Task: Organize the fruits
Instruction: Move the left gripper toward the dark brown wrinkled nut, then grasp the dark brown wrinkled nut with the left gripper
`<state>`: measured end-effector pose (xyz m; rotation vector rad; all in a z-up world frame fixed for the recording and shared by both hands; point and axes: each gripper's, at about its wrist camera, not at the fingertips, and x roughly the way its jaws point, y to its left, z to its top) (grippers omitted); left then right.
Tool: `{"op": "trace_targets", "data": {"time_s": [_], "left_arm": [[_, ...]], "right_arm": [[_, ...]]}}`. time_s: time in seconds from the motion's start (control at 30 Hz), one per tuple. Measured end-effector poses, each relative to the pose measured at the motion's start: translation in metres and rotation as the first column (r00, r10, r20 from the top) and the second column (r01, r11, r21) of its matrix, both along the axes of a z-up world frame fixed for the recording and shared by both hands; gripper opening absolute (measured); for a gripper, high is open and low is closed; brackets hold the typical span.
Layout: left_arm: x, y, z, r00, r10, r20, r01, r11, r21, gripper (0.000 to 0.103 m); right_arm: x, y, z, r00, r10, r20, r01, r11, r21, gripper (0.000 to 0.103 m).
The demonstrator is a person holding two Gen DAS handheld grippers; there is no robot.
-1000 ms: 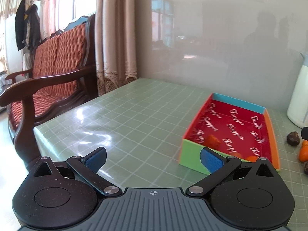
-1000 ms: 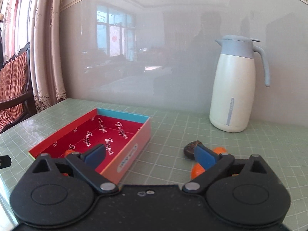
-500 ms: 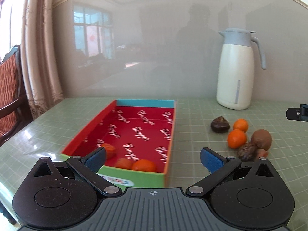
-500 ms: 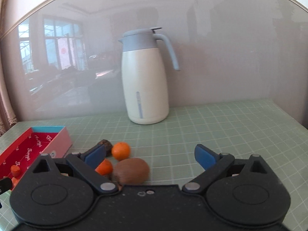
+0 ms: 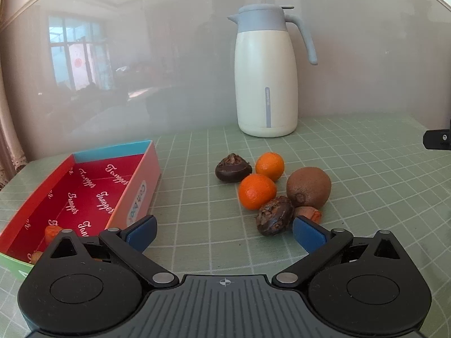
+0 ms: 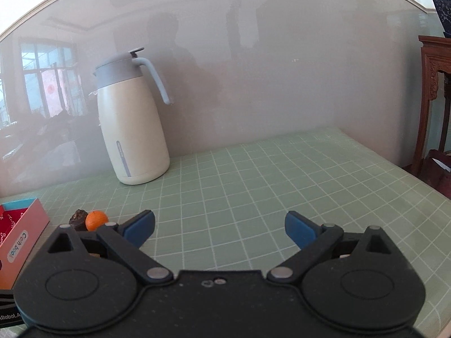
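In the left wrist view a heap of fruit lies on the green gridded table: two mandarins [image 5: 257, 191], a brown kiwi [image 5: 308, 187], two dark chestnut-like fruits [image 5: 274, 218] and a small orange piece [image 5: 307, 213]. Left of the heap sits a shallow box [image 5: 142, 180] with a red lining, holding small orange fruits [image 5: 52, 231] at its near end. My left gripper [image 5: 224, 233] is open, just short of the heap, nothing between its fingers. My right gripper [image 6: 220, 229] is open over bare table; a mandarin [image 6: 96, 220] and a dark fruit [image 6: 77, 218] show to its left.
A cream thermos jug [image 5: 266, 88] with a grey-blue lid and handle stands at the back against a glossy wall. The table's right edge [image 6: 400, 169] shows in the right wrist view, with carved wooden furniture [image 6: 432, 90] beyond it.
Both grippers have swung to the right: the chair and curtain left the left view, the fruit heap came to its centre, and the box slid to the left edge of the right view. Both stay open.
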<state>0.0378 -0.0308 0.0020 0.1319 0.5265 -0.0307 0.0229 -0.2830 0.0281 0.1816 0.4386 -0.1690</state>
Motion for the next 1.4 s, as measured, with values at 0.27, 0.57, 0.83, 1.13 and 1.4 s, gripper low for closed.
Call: {"op": "trace_targets", "data": {"time_s": [0.27, 0.57, 0.83, 1.13, 1.4], "left_arm": [[0.023, -0.01, -0.007, 1.0, -0.015, -0.018, 0.014, 0.999, -0.034, 0.085], [0.04, -0.012, -0.014, 0.997, -0.027, -0.066, 0.02, 0.995, -0.093, 0.08], [0.046, -0.012, -0.014, 0.993, -0.069, -0.095, 0.052, 0.983, -0.174, 0.061], [0.054, -0.018, -0.015, 0.991, -0.075, -0.106, 0.053, 0.979, -0.196, 0.061], [0.065, 0.001, -0.022, 0.985, -0.011, -0.171, -0.04, 0.956, -0.291, 0.08]], "right_arm": [[-0.002, -0.005, 0.001, 1.0, -0.001, 0.008, 0.0, 1.0, 0.01, 0.099], [-0.003, -0.001, 0.003, 1.0, 0.021, 0.016, -0.021, 1.0, 0.005, 0.099], [-0.003, 0.001, 0.003, 0.999, 0.027, 0.017, -0.027, 1.0, 0.006, 0.102], [-0.002, 0.002, 0.002, 0.999, 0.039, 0.013, -0.039, 0.999, 0.008, 0.102], [-0.001, 0.002, -0.002, 0.999, 0.048, -0.001, -0.048, 0.999, 0.013, 0.102]]}}
